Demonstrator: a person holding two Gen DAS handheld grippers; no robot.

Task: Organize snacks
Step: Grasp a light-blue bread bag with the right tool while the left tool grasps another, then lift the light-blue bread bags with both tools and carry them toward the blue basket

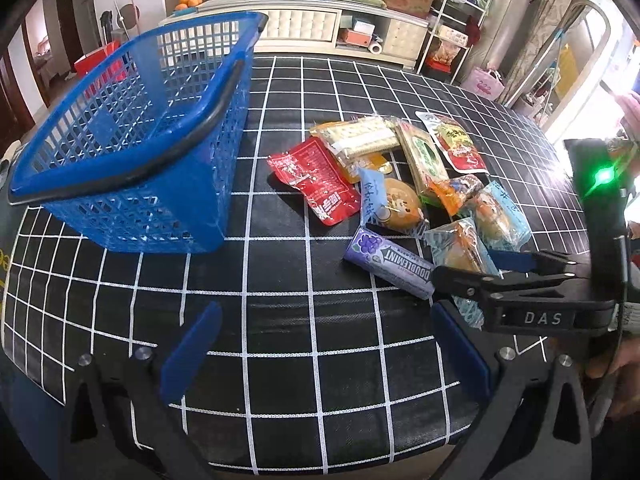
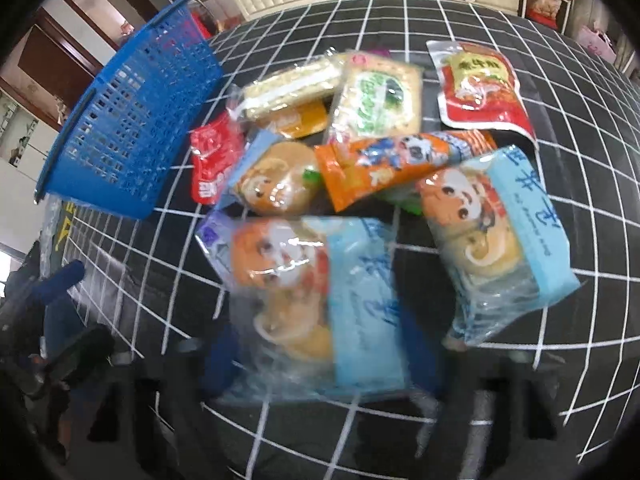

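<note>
A pile of snack packets lies on the black grid-patterned table (image 1: 304, 320). A blue mesh basket (image 1: 132, 140) stands to its left and is empty; it also shows in the right wrist view (image 2: 128, 128). My left gripper (image 1: 324, 352) is open and empty, low over the table in front of the pile. My right gripper (image 1: 472, 270) reaches in from the right and is shut on a light-blue bread packet (image 2: 320, 304), which also shows in the left wrist view (image 1: 460, 252). A purple Doublemint gum pack (image 1: 388, 264) lies beside it.
Other snacks in the pile: a red packet (image 1: 316, 180), cracker packs (image 1: 360, 136), an orange packet (image 2: 392, 160), a red-yellow pouch (image 2: 480, 84) and a second blue bread packet (image 2: 500, 236). A cabinet (image 1: 304, 28) and shelves stand beyond the table.
</note>
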